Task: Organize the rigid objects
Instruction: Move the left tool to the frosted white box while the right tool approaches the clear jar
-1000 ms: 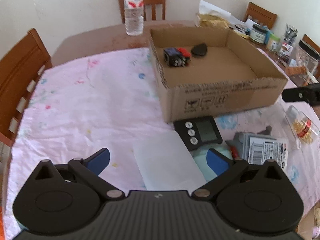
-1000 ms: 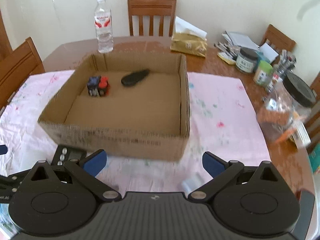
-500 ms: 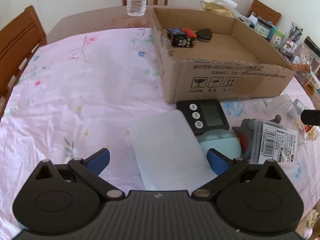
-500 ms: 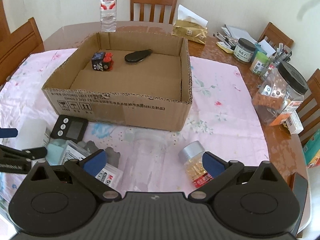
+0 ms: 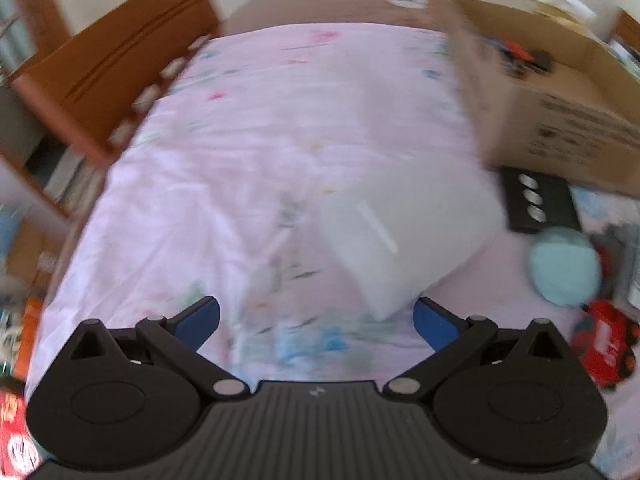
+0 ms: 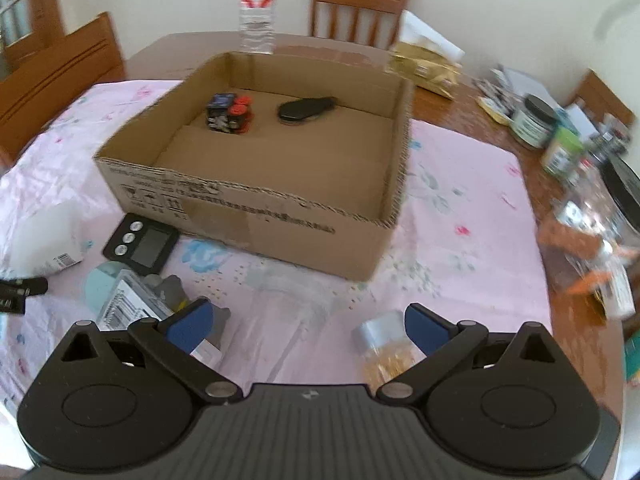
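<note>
An open cardboard box (image 6: pixel 256 208) stands on the pink cloth and holds a black and red toy (image 6: pixel 228 114) and a flat black item (image 6: pixel 306 108). In front of it lie a black timer (image 6: pixel 140 244), a white translucent box (image 5: pixel 408 236), a pale blue ball (image 5: pixel 564 272), a grey packaged toy (image 6: pixel 132 304) and a small jar of yellow bits (image 6: pixel 386 348). My left gripper (image 5: pixel 316 318) is open, with the white box just ahead to its right. My right gripper (image 6: pixel 306 326) is open above the cloth, the jar by its right finger.
A red toy vehicle (image 5: pixel 608 356) lies at the right in the left wrist view. A water bottle (image 6: pixel 258 16), jars (image 6: pixel 534 120) and a large clear container (image 6: pixel 600 232) stand on the wooden table. Wooden chairs (image 5: pixel 116 68) surround it.
My left gripper has swung left and moved closer to the white box; its view is blurred. My right gripper has drawn nearer to the jar and the cloth. Both stay open.
</note>
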{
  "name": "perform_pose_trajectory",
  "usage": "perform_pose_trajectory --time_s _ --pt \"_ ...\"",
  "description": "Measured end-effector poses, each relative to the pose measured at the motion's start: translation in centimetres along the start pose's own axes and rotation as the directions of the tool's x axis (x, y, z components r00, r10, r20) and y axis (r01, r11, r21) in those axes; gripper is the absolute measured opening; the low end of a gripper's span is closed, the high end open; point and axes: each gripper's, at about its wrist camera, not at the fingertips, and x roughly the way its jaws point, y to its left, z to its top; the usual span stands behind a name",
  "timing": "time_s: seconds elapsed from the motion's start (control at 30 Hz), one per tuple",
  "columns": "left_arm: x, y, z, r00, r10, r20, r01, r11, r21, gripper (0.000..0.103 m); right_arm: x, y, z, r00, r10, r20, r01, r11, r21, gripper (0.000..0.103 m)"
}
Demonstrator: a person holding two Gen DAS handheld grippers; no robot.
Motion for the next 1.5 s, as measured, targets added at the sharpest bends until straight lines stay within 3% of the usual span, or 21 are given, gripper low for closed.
perform_pose_trajectory --time_s 0.17,0.33,0.47,0.63,0.87,1.1,1.3,1.5 --pt "-0.2 0.8 0.1 0.997 0.076 -0.017 -0.077 0.993 -0.085 0.102 0.7 -0.3 1.2 0.989 0.148 0.005 -0.147 0.986 -0.078 0.103" --pt "-1.5 0.1 -0.4 0.999 0.043 -0.002 -0.043 0.993 -0.106 0.102 2.1 -0.1 2.5 0.961 0.274 -0.045 -0.278 0.946 -0.169 0.103" --pt "-2.2 -1.0 -0.7 1.0 0.008 -0.001 -0.008 0.994 -0.107 0.102 3.7 0.1 3.4 0.941 0.323 -0.099 -0.337 0.916 -0.218 0.103" --pt "-2.2 -2.0 -0.7 1.0 -0.025 -0.002 0.025 0.996 -0.083 0.102 5.6 -0.6 3.6 0.898 0.389 -0.207 -0.424 0.89 -0.167 0.103" --pt "-2.0 -2.8 -0.6 0.998 -0.06 0.001 0.06 0.997 -0.05 0.102 4.2 -2.2 1.5 0.866 0.439 -0.239 -0.465 0.883 -0.066 0.103" --pt "-1.8 -2.8 0.1 0.996 -0.093 0.009 0.094 0.995 -0.026 0.102 2.2 -1.4 -1.9 0.884 0.372 -0.282 -0.409 0.909 -0.084 0.103" --pt "-1.6 -3.3 0.4 0.99 -0.143 0.008 0.143 0.989 -0.026 0.102 1.9 1.5 -5.0 0.941 0.186 -0.283 -0.252 0.943 -0.217 0.103" --pt "-1.4 -3.8 1.0 0.985 -0.168 0.028 0.17 0.984 -0.06 0.102 2.8 2.0 -6.5 0.953 0.131 -0.274 -0.196 0.954 -0.225 0.103"
